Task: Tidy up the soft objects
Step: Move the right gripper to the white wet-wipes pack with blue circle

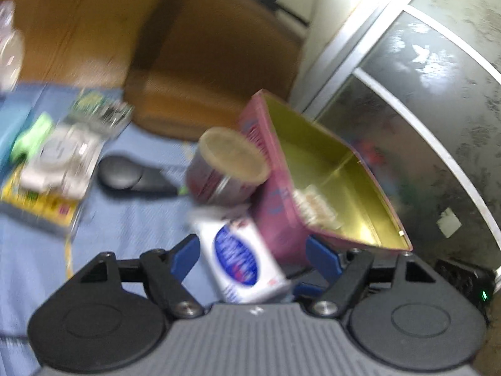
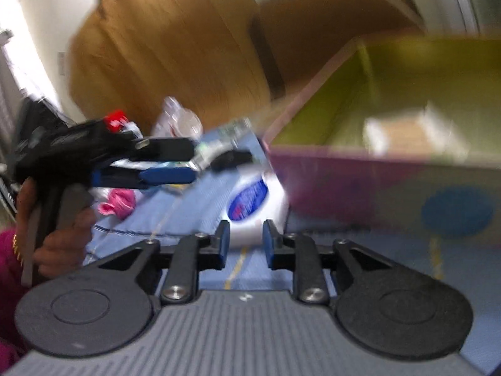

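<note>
A white packet with a blue oval label (image 1: 241, 257) lies on the blue cloth (image 1: 125, 225) against a pink tin box with a gold inside (image 1: 313, 172). It sits between the spread blue fingers of my left gripper (image 1: 255, 258), which is open, with a gap showing on the packet's right side. A round can (image 1: 228, 169) leans on the tin. In the right wrist view the packet (image 2: 253, 203) lies just ahead of my right gripper (image 2: 246, 241), whose jaws stand a little apart with cloth showing between them. The left gripper (image 2: 191, 159) reaches in from the left, held by a hand (image 2: 62, 238).
Blister packs (image 1: 59, 156) and a black oval object (image 1: 125, 174) lie on the cloth at the left. A pale card (image 1: 316, 206) rests inside the tin. A brown seat (image 1: 213, 62) stands behind, a glass-panelled door (image 1: 422, 94) to the right. A pink soft item (image 2: 117, 203) lies on the cloth.
</note>
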Demonstrator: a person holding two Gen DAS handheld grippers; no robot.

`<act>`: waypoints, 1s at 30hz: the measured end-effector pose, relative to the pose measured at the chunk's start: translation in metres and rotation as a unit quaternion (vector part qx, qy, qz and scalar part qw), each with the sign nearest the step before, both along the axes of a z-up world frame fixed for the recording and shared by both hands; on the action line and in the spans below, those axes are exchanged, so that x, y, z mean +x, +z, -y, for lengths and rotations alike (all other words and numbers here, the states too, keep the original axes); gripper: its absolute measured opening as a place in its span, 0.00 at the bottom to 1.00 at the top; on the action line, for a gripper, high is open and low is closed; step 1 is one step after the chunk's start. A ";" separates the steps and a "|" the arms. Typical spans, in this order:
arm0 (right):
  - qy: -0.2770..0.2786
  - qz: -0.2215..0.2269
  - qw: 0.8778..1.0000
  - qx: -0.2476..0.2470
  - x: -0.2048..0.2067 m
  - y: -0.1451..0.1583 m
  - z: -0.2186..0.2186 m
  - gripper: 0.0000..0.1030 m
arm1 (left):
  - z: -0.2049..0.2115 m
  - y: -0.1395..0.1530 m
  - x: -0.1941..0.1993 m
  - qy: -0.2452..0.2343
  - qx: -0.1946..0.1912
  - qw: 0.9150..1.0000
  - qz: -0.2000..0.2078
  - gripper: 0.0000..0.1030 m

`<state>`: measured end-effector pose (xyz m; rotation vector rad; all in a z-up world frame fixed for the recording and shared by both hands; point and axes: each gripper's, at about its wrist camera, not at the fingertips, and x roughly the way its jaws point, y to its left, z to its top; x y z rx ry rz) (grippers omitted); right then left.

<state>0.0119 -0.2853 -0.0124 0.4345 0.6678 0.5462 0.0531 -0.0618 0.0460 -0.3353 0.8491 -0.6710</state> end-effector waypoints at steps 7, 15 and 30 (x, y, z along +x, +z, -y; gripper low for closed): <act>-0.007 -0.047 0.998 0.049 0.027 -0.015 -0.019 0.23 | 0.003 -0.036 0.006 -0.006 -0.027 0.999 -0.022 0.76; 0.063 -0.027 0.997 0.021 0.012 -0.007 -0.078 0.03 | -0.002 -0.042 -0.005 -0.046 -0.055 0.996 -0.053 0.53; -0.061 -0.013 0.998 0.028 0.002 0.004 -0.011 0.44 | -0.035 -0.033 0.005 0.015 -0.057 0.998 -0.035 0.69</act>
